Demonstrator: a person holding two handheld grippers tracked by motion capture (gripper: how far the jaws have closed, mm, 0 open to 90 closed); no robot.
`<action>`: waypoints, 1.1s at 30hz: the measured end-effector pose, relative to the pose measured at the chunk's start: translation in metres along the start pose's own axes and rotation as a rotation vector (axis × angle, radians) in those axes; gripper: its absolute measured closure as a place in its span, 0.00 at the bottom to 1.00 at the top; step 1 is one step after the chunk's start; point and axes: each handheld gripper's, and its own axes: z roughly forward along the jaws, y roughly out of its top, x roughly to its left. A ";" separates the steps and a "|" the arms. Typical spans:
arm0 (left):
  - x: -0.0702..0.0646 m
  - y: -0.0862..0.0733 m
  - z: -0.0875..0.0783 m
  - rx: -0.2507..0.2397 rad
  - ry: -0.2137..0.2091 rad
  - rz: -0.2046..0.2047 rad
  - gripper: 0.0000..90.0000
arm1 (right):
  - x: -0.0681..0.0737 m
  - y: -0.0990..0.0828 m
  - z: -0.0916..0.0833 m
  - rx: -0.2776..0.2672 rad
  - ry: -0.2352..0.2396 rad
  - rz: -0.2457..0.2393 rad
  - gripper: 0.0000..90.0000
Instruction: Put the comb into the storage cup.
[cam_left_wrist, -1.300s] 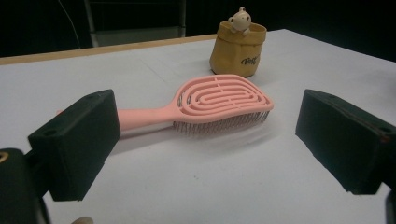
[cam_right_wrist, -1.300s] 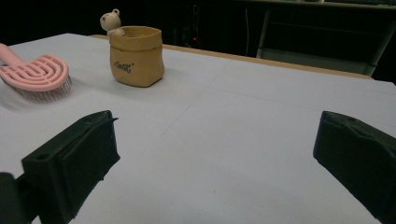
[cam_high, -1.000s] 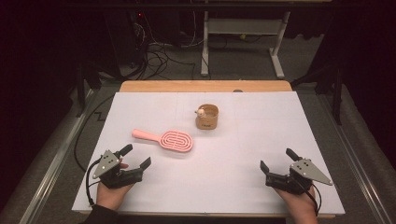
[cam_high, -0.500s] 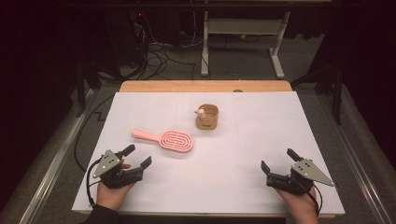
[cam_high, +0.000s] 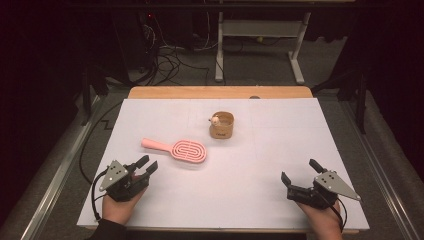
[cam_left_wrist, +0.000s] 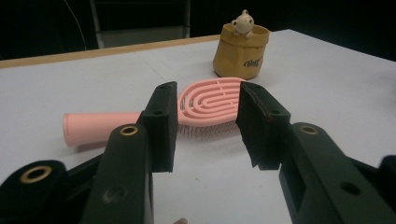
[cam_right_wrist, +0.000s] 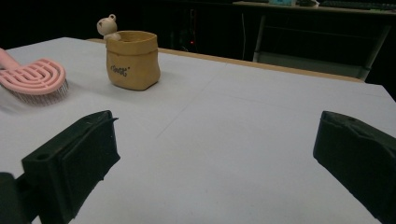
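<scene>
Hairbrush (cam_high: 176, 149) flat on table; left tongs (cam_high: 147, 165) narrowing, empty; right tongs (cam_high: 301, 170) wide.

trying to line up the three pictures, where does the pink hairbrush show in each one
High view: the pink hairbrush lies left of centre on the white table, handle pointing left.
Left gripper view: it lies across the middle, its head seen between that gripper's two black jaws, which do not touch it.
Right gripper view: its head is at the left edge, upper part.
Shared landmark: the tan pouch with the small bear on its rim, just beyond the brush head.
</scene>
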 end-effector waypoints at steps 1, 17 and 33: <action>0.000 0.000 0.000 0.000 0.000 0.000 0.64 | 0.000 0.000 0.000 -0.001 0.000 0.001 0.00; -0.001 -0.002 0.000 0.016 -0.006 0.033 0.83 | -0.001 0.000 -0.001 -0.005 -0.002 0.001 0.00; 0.008 -0.006 0.002 0.026 0.006 0.001 0.98 | 0.001 0.000 -0.001 -0.005 -0.004 -0.004 0.00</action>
